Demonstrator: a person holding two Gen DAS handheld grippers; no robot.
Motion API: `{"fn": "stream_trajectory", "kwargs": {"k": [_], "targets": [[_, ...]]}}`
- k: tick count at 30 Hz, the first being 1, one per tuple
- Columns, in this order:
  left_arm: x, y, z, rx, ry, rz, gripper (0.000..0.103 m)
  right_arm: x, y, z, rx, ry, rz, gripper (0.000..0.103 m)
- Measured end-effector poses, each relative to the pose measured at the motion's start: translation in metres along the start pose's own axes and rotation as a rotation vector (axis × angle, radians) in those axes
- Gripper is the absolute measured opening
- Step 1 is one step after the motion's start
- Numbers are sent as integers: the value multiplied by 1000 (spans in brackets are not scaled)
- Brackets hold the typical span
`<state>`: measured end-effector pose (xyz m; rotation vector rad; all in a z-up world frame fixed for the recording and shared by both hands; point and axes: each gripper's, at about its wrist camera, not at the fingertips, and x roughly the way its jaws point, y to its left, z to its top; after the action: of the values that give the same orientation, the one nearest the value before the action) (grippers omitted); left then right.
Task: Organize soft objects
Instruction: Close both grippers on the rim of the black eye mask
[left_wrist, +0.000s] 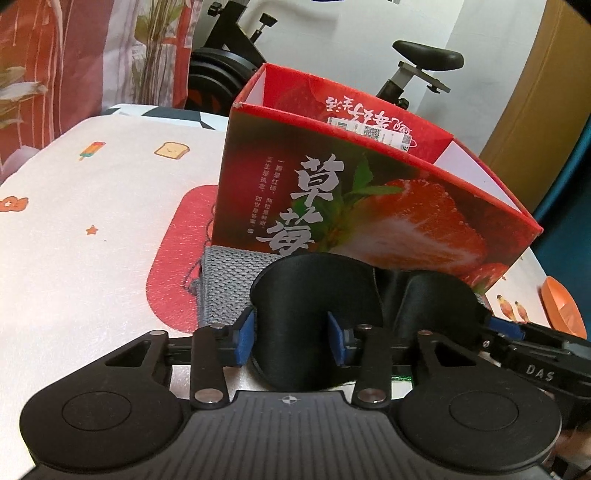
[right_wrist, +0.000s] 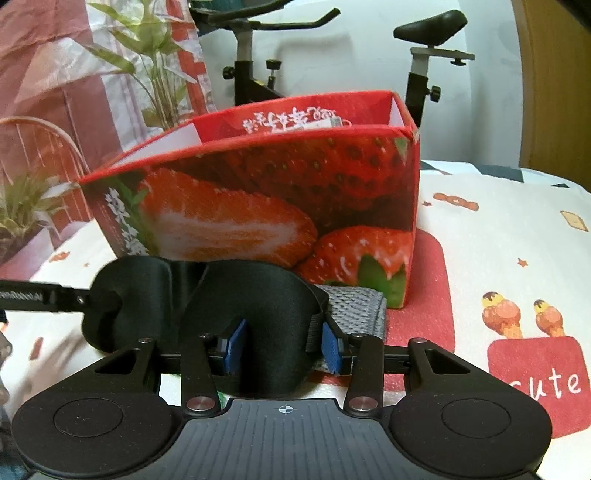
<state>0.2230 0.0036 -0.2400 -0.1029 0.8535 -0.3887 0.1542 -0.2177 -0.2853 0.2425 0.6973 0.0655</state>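
Observation:
A black eye mask (left_wrist: 314, 295) hangs stretched between both grippers, just in front of an open red strawberry-print box (left_wrist: 369, 206). My left gripper (left_wrist: 291, 341) is shut on one lobe, with the blue pads (left_wrist: 244, 341) pressing its sides. My right gripper (right_wrist: 283, 349) is shut on the other lobe of the mask (right_wrist: 258, 295). Each gripper shows at the edge of the other's view: the right gripper (left_wrist: 506, 328) and the left gripper (right_wrist: 86, 300). A grey knitted cloth (left_wrist: 229, 280) lies on the surface under the mask, against the box (right_wrist: 258, 192); the cloth (right_wrist: 354, 306) is partly hidden.
The surface is a white sheet (left_wrist: 92, 221) printed with cartoon food and red patches. An exercise bike (right_wrist: 424, 55) stands behind the box. A patterned curtain (left_wrist: 74, 55) and a potted plant (right_wrist: 147, 66) are on the left. An orange object (left_wrist: 561, 306) sits at the right edge.

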Motion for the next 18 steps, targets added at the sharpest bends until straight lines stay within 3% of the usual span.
{"fn": "stream_trajectory", "kwargs": {"k": [3,9,13,18], "targets": [[-4,-1,1,-3,-12,4,34,-8,0,4,12,-20,27,36],[-13,-3,2,5,-57,15,18,-24,1,13,31,-70,54,21],[-17,-6,2,15,-74,12,14,-30,1,17,38,-91,63,13],[-25,-8,1,20,-91,-4,12,-38,2,18,28,-114,78,11]]}}
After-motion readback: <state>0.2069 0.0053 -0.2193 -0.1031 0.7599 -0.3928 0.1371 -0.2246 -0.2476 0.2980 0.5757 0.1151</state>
